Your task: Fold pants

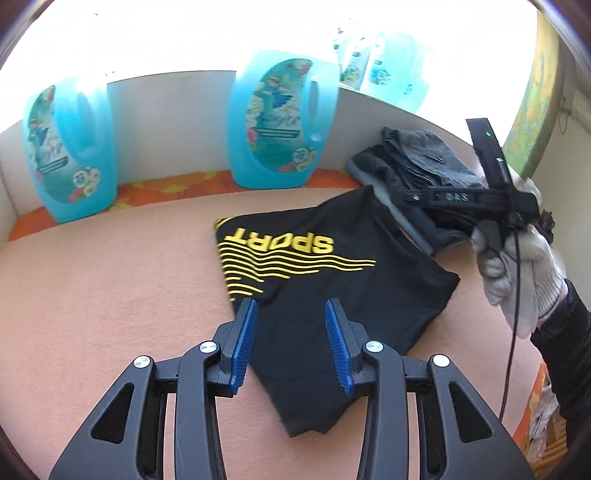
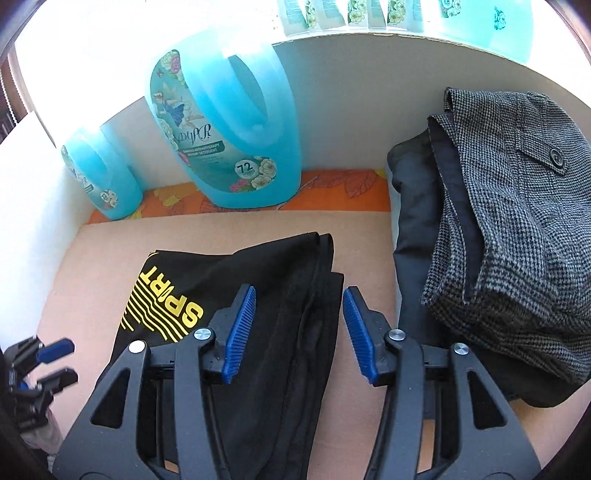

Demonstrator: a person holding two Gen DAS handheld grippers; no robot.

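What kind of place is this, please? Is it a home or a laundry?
Probably a home laundry corner, set up for folding. Large blue detergent jugs stand against a white wall, folded black pants lie on a peach cloth surface, and a pile of other folded clothes waits beside them.

A peach-coloured desk [image 1: 110, 288] runs under and ahead of the tongs, edged at the back by an orange leaf-patterned cloth [image 2: 332, 184]. Beyond it stands a low white wall [image 1: 166, 122] with two blue detergent jugs [image 1: 280, 122] against it. Hard white daylight floods in above the wall, where more bottles [image 2: 354, 13] stand.
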